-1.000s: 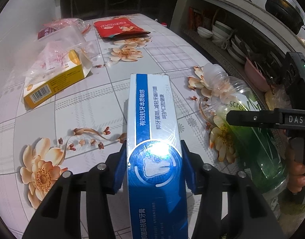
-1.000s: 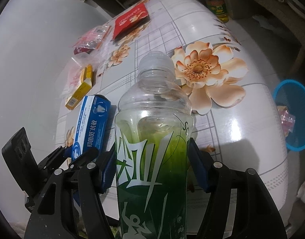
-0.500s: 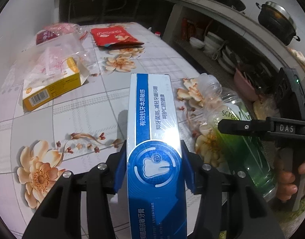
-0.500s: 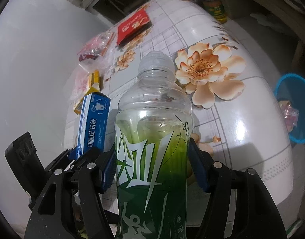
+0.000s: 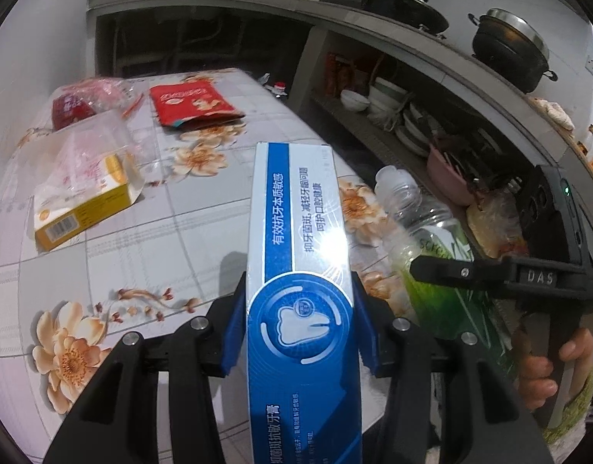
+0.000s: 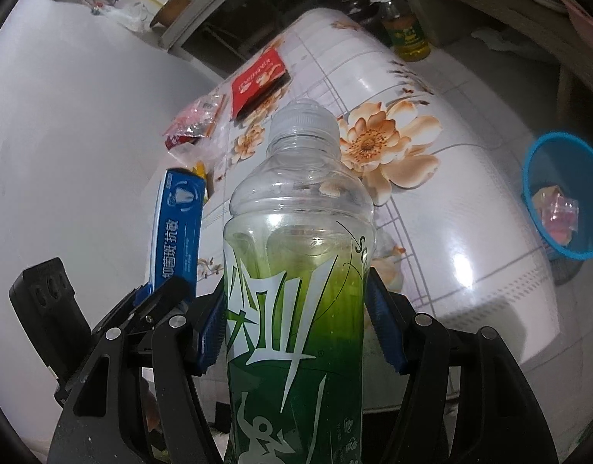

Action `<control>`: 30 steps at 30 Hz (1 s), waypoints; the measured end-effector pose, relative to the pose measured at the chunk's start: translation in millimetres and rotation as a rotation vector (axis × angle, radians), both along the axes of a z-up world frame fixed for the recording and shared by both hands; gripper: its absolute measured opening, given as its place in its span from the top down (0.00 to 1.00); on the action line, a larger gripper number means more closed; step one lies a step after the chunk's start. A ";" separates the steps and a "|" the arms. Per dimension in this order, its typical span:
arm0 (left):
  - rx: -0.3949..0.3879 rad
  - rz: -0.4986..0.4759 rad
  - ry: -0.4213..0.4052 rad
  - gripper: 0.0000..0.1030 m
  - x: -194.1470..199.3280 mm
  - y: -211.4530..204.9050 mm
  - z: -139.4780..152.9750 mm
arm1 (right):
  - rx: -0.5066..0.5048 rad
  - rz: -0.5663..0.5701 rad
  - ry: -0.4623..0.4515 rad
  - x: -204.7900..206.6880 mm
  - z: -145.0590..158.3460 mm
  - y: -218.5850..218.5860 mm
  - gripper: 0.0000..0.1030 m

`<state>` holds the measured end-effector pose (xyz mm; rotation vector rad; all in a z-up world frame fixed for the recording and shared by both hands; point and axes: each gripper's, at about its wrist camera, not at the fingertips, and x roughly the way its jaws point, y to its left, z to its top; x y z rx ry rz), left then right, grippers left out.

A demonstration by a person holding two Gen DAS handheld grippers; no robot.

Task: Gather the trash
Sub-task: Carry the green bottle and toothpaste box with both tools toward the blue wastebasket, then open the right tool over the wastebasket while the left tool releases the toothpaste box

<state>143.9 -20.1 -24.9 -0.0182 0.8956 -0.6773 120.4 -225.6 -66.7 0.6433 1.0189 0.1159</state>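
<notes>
Right wrist: blue bin (image 6: 544, 178) holds pink wrapper (image 6: 558, 212)

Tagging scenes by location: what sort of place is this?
Most likely a home kitchen: a black pot on the counter, stacked bowls and plates on the shelf below, and a bottle of cooking oil on the floor.

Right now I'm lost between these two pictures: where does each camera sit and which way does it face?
Left wrist: on the left gripper, looking along the toothpaste box over the table toward kitchen shelves; the person's hand shows.
Right wrist: on the right gripper, looking past the bottle toward the blue basket.
Shared: box, bottle, red packet, each other's gripper.
</notes>
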 end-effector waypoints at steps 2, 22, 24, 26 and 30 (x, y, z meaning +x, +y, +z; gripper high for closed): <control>-0.007 -0.017 -0.004 0.55 -1.9 -8.2 4.4 | 0.008 -0.007 -0.011 -6.4 2.7 -4.3 0.40; 0.010 -0.406 0.177 0.55 18.2 -236.6 13.7 | 0.077 -0.501 -0.078 -136.5 -5.1 -192.1 0.40; 0.050 -0.448 0.229 0.55 24.6 -276.6 -1.3 | 0.121 -0.554 -0.046 -143.0 -25.2 -217.0 0.40; 0.090 -0.479 0.279 0.55 31.1 -310.1 -17.7 | 0.162 -0.582 -0.010 -141.8 -45.4 -234.7 0.40; 0.175 -0.502 0.399 0.55 45.6 -368.3 -60.9 | 0.258 -0.609 0.073 -132.2 -94.7 -269.5 0.40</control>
